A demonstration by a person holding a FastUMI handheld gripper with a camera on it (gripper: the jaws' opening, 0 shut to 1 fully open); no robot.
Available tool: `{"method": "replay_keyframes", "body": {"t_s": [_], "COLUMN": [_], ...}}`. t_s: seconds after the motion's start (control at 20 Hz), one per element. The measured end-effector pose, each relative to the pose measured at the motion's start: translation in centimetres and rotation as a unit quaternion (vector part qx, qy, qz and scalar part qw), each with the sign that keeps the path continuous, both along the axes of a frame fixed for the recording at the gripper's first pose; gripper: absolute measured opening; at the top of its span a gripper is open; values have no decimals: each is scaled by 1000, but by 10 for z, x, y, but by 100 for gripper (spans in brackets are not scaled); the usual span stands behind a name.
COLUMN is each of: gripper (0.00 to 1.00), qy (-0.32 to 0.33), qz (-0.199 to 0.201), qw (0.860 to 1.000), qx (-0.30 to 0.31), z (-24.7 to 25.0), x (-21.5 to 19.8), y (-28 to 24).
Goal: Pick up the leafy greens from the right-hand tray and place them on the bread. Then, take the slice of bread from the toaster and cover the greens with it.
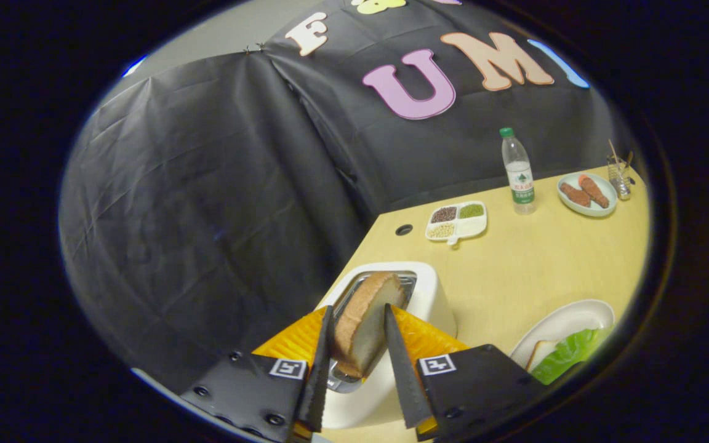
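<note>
A slice of bread (364, 320) stands tilted in the slot of the white toaster (431, 301), most of it sticking out above the slot. My gripper (357, 307) is at the toaster, one finger against each face of the slice, shut on it. To the right of the toaster, a white plate (576, 314) holds the leafy greens (567, 354), which lie on another slice of bread (539, 354). Only a corner of that slice shows from under the leaves.
Farther back on the wooden table (514, 271) stand a divided dish of beans (456, 220), a water bottle (518, 172), a plate with sausages (586, 194) and a glass holder with sticks (619, 175). A cable hole (404, 230) lies near the table's left edge.
</note>
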State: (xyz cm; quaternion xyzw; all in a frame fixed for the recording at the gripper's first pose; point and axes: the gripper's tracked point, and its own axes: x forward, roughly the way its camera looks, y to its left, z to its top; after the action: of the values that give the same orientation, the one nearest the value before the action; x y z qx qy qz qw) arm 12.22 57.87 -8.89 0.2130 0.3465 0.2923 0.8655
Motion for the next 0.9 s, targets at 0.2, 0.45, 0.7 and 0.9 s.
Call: {"method": "replay_keyframes", "body": {"t_s": [0.2,0.45,0.7,0.9], "gripper": [36,10,10,10], "qy": [-10,-24,-77,-111], "qz": [-18,-29,-47,-54], "qw": [1000,999,995,987], "qx": [-13,1,43,102], "z": [5,19,65,102], "x": [2,2,1,-12], "y": [-6,-9,-25,-39]}}
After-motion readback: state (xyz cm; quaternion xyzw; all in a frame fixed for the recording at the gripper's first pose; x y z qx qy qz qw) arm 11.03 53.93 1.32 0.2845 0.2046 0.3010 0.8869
